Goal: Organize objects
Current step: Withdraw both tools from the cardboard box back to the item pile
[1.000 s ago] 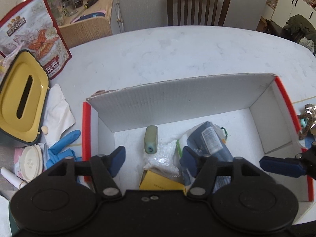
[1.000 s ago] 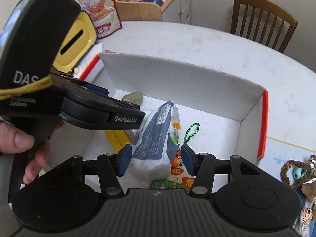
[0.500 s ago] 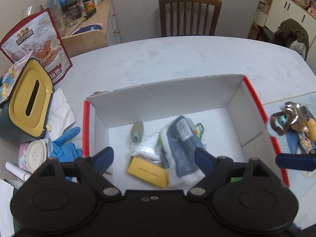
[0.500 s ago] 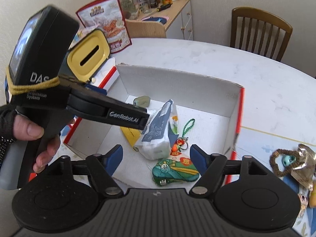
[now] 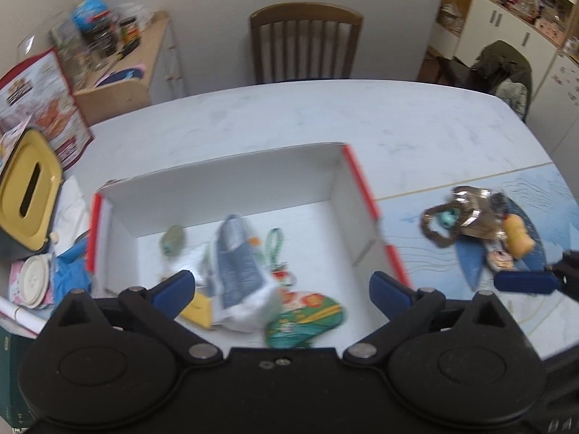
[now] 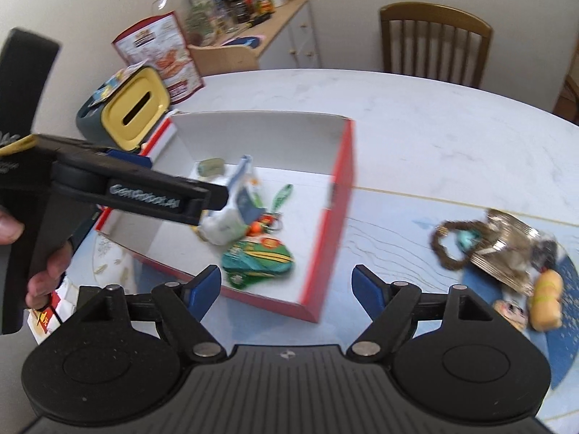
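A white cardboard box with red edges [image 5: 356,181] [image 6: 342,195] stands on the table. It holds a blue-white packet [image 5: 239,264] [image 6: 231,217], a green pouch [image 5: 307,318] [image 6: 257,260], a yellow box [image 5: 197,311], a small green tube [image 5: 172,238] and a green lanyard [image 5: 275,246]. My left gripper [image 5: 282,289] is open and empty above the box's near side. My right gripper [image 6: 287,285] is open and empty above the box's near right corner. To the right lie a bead bracelet [image 5: 439,224] [image 6: 452,246], a shiny wrapper [image 6: 506,235] and a yellow toy [image 5: 519,238] [image 6: 546,298].
A yellow-lidded tissue holder [image 5: 27,188] [image 6: 135,112], a snack bag [image 5: 39,97] and blue gloves [image 5: 68,275] sit left of the box. A blue patterned mat [image 6: 398,224] lies under the right-hand items. A wooden chair [image 5: 304,39] stands beyond the table.
Both grippers have opened wider, pulled back from the box and swung right. The packet stays in the box. The bracelet pile has come further into view.
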Tool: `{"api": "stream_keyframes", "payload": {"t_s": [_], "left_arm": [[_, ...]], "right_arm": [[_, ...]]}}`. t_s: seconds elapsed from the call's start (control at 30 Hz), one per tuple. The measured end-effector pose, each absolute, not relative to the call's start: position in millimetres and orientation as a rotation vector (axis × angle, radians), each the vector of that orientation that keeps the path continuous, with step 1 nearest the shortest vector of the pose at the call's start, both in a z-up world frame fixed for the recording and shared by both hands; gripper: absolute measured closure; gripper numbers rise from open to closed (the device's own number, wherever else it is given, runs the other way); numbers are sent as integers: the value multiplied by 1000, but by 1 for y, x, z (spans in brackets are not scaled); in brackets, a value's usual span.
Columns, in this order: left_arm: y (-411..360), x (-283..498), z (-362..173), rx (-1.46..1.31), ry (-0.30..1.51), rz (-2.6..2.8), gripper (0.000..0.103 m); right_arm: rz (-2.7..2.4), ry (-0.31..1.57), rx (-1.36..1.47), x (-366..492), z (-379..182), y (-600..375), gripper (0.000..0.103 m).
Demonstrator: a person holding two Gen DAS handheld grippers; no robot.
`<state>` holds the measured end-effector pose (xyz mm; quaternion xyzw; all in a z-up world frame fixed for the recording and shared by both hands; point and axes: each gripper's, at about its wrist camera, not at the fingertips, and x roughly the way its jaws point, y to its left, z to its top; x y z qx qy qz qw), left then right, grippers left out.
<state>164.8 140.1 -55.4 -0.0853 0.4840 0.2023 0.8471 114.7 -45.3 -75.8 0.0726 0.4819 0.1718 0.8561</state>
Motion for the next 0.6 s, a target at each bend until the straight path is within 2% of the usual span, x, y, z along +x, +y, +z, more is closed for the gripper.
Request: {"api": "stream_keyframes", "payload": {"t_s": [0.33, 0.6], "left_arm": [[68, 203, -58, -140, 1000, 313, 1], [25, 238, -95, -163, 1044, 263, 1]], "right_arm": [[229, 989, 196, 99, -87, -135, 24], [130, 1033, 252, 96, -120, -210, 24]]}}
